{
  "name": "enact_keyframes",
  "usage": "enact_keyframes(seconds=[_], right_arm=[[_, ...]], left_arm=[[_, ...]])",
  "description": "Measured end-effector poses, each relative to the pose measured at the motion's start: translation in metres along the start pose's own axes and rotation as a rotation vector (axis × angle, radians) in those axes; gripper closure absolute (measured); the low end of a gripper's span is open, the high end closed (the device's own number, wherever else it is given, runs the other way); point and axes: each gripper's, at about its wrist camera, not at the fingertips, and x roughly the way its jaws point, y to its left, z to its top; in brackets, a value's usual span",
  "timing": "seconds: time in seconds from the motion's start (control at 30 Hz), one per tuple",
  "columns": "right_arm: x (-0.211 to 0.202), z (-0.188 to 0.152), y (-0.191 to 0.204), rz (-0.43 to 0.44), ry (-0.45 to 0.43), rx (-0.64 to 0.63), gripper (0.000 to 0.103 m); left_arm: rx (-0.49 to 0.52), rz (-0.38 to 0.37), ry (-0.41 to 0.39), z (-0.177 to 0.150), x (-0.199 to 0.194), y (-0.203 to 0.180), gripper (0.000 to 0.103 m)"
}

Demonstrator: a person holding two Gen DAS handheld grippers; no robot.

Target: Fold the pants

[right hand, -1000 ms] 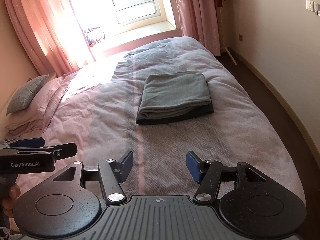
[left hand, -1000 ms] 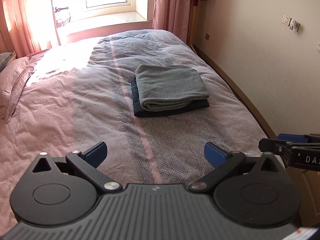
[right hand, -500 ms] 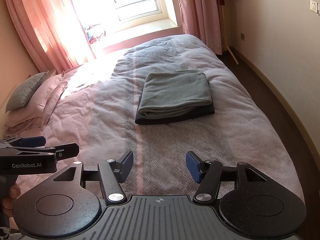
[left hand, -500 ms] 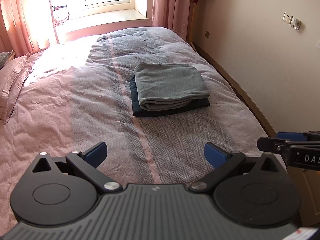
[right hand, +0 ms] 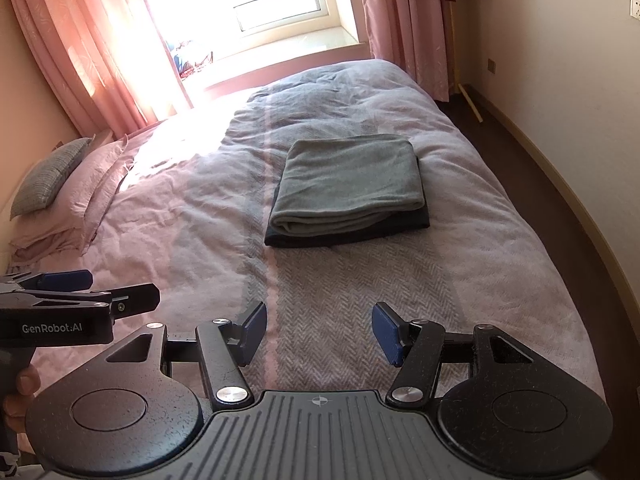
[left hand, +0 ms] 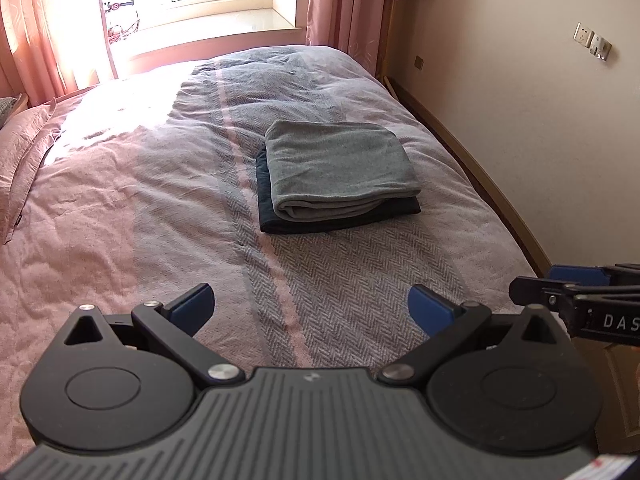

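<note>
A folded grey pair of pants (left hand: 340,172) (right hand: 348,188) lies on top of a folded dark one (left hand: 340,222) (right hand: 344,236), stacked in the middle of the bed. My left gripper (left hand: 311,306) hovers over the bed's near end, well short of the stack, open with nothing between its blue pads. My right gripper (right hand: 319,330) is likewise open and empty, back from the stack. Each gripper shows at the edge of the other's view: the right gripper (left hand: 576,292) and the left gripper (right hand: 80,296).
The bed (left hand: 120,200) has a pink and grey quilt. Pillows (right hand: 64,188) lie at the left. A wall (left hand: 540,100) and a strip of dark floor (right hand: 540,168) run along the bed's right side. A window with pink curtains (right hand: 100,48) is at the far end.
Both grippers have drifted slightly; the stack sits a little differently in each view. Both stay open, and the folded pants have not moved.
</note>
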Motion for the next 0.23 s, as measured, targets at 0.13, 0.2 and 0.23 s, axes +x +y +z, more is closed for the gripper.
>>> enact_keyframes(seconds=[0.13,0.2,0.23], right_arm=[[0.005,0.007,-0.007,0.006,0.010,-0.001,0.047],[0.008,0.011,-0.012,0.007,0.014,-0.004,0.047],[0.009,0.013,-0.014,0.007,0.014,-0.005,0.047]], left_arm=[[-0.002,-0.003,0.004,0.006,0.008,-0.007,0.001],[-0.002,-0.001,0.006,0.009,0.011,-0.010,0.001],[-0.002,0.001,0.007,0.012,0.013,-0.012,0.001]])
